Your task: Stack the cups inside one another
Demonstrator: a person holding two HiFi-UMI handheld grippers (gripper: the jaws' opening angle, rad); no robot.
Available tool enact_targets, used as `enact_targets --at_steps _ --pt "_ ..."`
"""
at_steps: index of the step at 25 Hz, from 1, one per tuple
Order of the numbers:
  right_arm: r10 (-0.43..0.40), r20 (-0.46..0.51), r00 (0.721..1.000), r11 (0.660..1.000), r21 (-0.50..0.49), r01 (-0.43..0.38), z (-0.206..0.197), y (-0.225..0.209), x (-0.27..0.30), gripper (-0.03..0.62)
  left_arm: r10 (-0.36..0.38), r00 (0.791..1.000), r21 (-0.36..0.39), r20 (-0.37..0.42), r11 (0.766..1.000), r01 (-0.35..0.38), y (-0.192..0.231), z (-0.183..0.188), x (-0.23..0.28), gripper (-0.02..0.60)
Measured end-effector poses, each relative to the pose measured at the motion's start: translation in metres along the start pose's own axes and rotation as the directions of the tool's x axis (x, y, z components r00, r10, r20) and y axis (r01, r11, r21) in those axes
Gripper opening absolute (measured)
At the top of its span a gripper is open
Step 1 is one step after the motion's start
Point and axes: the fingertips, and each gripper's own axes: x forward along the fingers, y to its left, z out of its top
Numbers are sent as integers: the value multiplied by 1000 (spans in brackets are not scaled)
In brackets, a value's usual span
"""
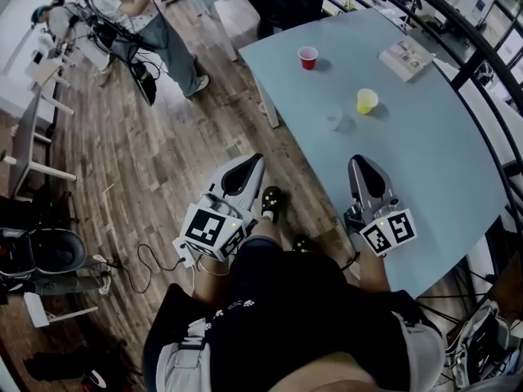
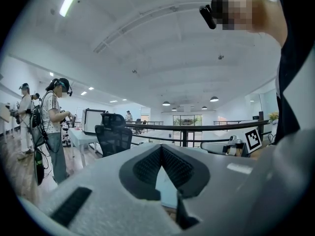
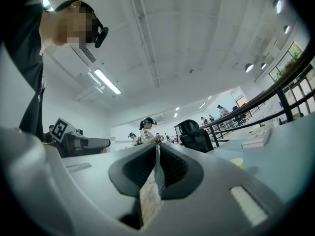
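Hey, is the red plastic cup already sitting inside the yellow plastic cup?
No, the red plastic cup stands by itself on the pale blue table, well apart from the yellow plastic cup.

Pale blue bench (image 1: 433, 170) with a book (image 1: 405, 58) lying near its far edge; a curved black railing (image 1: 462, 23) runs along its right side. Wooden plank floor (image 1: 147, 170) at left, with a white cable (image 1: 149, 261) and a standing person (image 1: 155, 23). A black office chair (image 2: 114, 134) stands beyond the bench.
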Motion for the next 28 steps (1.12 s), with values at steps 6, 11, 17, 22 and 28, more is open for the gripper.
enact_targets --at_steps 6,11,17,22,28 --pt "-47 2 999 999 -15 47 2 -15 11 18 -53 999 3 2 999 53 13 3 27 -9" --pt "-112 -2 994 993 -29 112 -1 -34 21 18 -102 995 5 4 995 102 29 4 57 -9" --pt "-172 -26 985 985 -38 171 -10 -55 33 25 -157 988 -10 -9 988 157 45 -3 89 -9" --pt "-188 -43 981 982 -41 186 -17 -70 58 34 -186 982 -25 -22 982 185 64 -6 116 -9" --pt "-193 -65 979 981 -41 191 -30 -82 93 54 -190 981 -10 -29 982 189 95 -5 135 -9"
